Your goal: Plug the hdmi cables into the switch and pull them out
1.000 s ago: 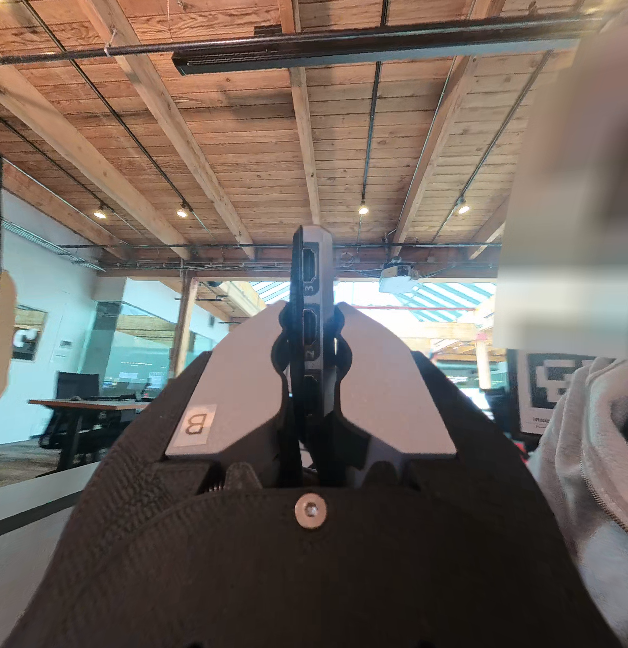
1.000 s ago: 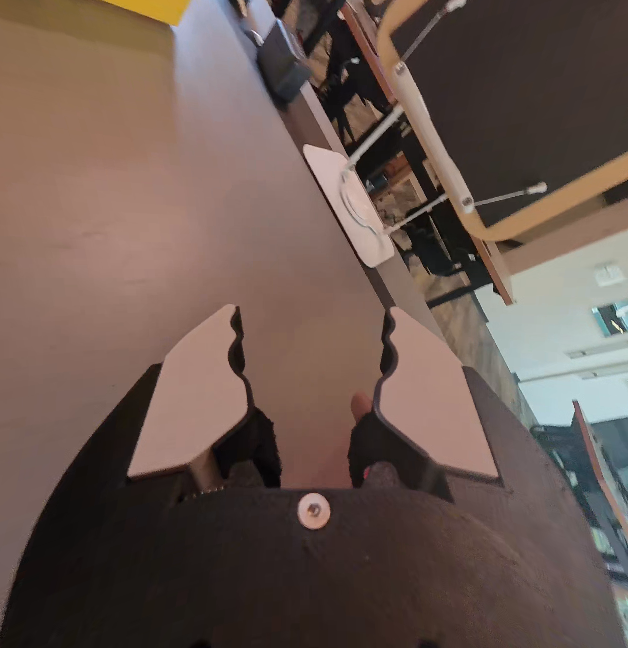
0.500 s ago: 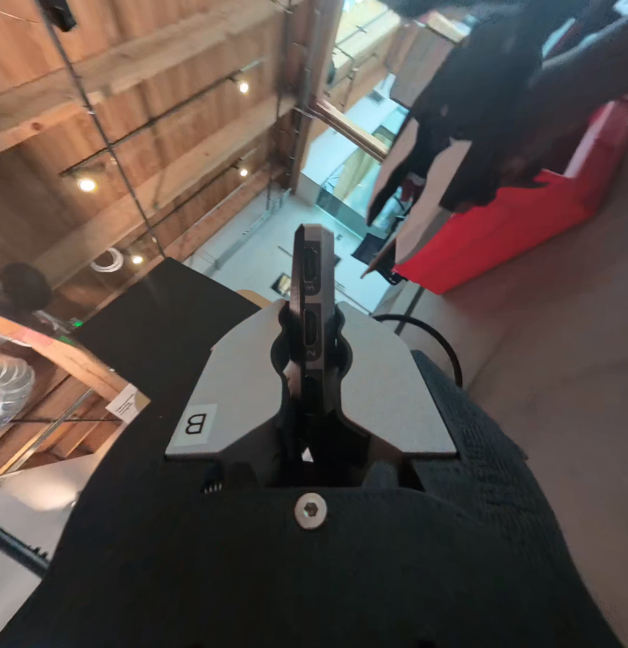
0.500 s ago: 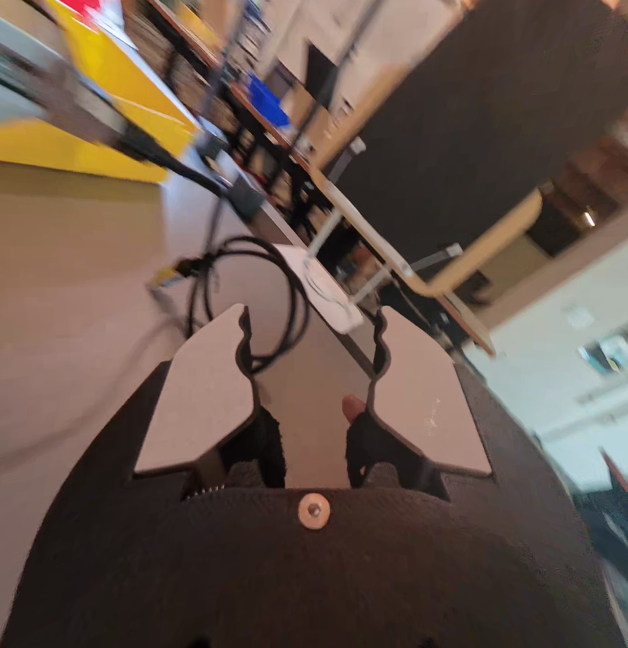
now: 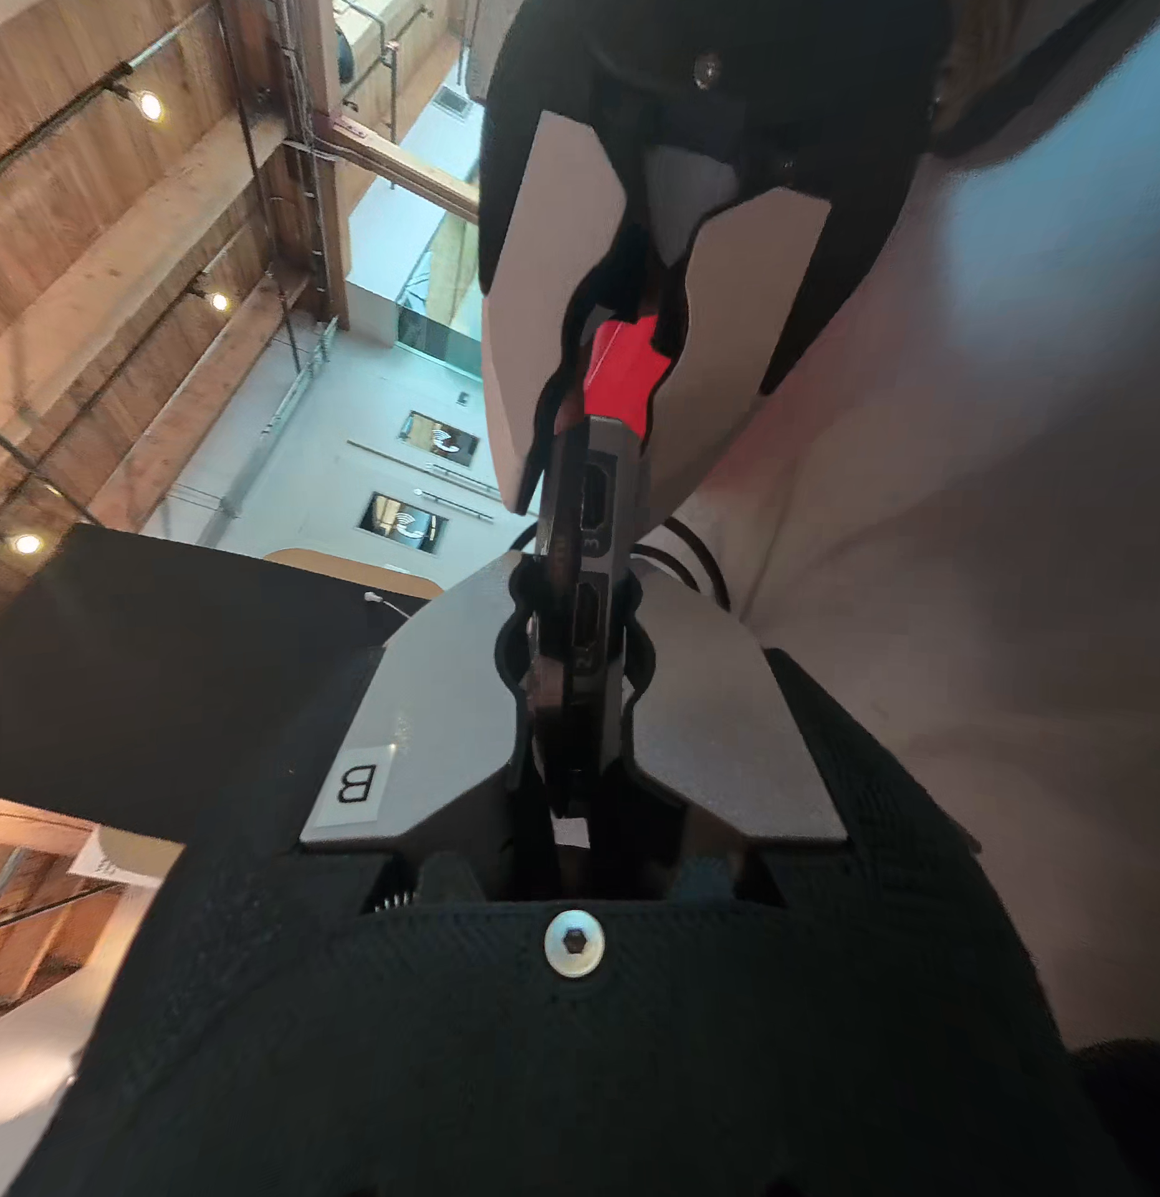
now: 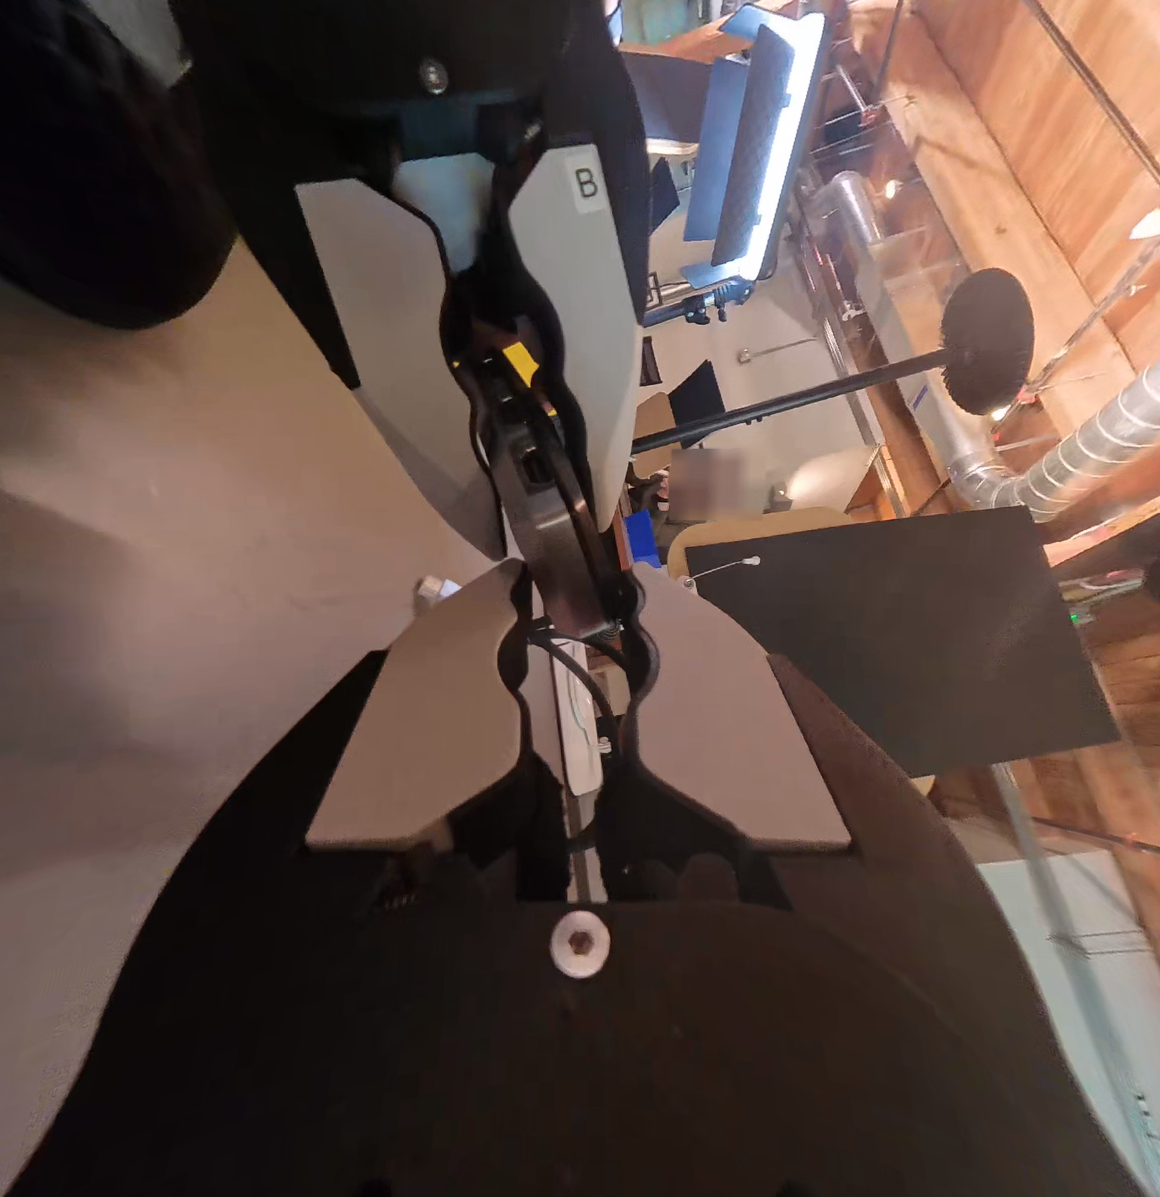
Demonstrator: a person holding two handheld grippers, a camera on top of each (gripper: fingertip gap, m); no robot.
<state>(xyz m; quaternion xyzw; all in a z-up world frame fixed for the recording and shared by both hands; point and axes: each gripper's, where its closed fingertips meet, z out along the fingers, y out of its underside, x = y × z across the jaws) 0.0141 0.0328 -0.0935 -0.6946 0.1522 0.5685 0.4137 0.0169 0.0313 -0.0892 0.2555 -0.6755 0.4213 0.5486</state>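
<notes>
– What do you have on the left?

– My left gripper (image 5: 574, 583) has its fingers clamped on the switch (image 5: 596, 537), a slim dark box standing on edge between them. Its far end sticks out past the tips. I count two ports on the edge facing the left camera; anything lower is hidden between the fingers.

– And the right?

– The right gripper (image 5: 590, 479) faces mine from the opposite side, its fingers narrow and flanking the switch's far end. From its own camera, the right gripper (image 6: 577, 583) has the end of the switch (image 6: 557, 550) sitting between the fingertips, and the left gripper (image 6: 548, 518) is opposite it. I can't tell whether the right fingers actually pinch it or only bracket it.

– Cables?

– One black cable (image 5: 693, 563) loops on the bench (image 5: 953, 518) beyond the switch. No plug is seated in the two ports I can see. A red patch shows between the right fingers and a yellow one between the left; I can't tell what either is.

– Count?

– One switch, two grippers, one cable loop.
</notes>
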